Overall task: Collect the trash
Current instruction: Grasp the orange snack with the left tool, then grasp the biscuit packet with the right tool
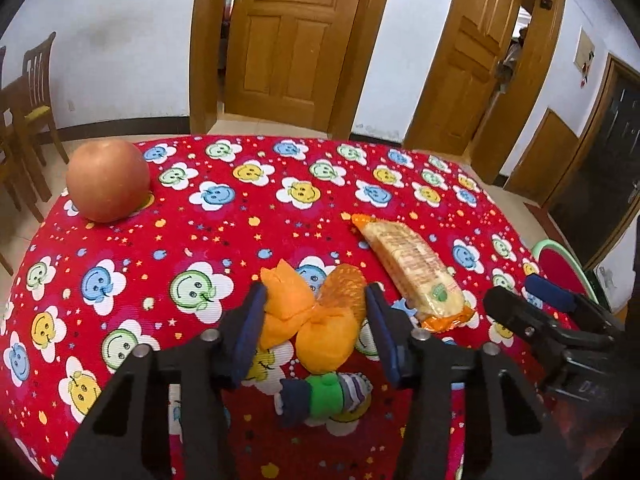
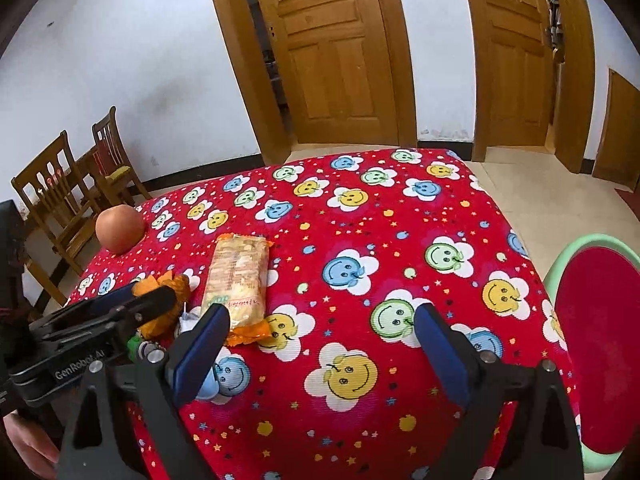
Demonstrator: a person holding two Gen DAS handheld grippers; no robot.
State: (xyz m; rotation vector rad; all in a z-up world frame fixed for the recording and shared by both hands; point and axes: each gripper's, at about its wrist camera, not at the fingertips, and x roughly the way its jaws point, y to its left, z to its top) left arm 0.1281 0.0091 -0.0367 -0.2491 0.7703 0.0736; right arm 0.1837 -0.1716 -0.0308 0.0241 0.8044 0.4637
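The crumpled orange plastic wrapper (image 1: 316, 316) lies on the desk near its front edge, between the jaws of the left gripper (image 1: 316, 320), whose blue pads close on its sides and appear to pinch it. The wrapper is soft and puffy, so the grip could catch only a loose fold and let it slip on lifting. A small green-and-striped sock-like toy (image 1: 324, 394) lies just behind and might be dragged along. The sealed packet of biscuits (image 2: 238, 280) sits just beside; the right gripper (image 2: 322, 344) hangs wide and empty over the red smiley-flower cloth (image 2: 360, 220). A round reddish apple (image 1: 108, 180) rests well apart. Beyond are wooden doors (image 1: 288, 40), wooden chairs (image 2: 52, 196) and white walls.
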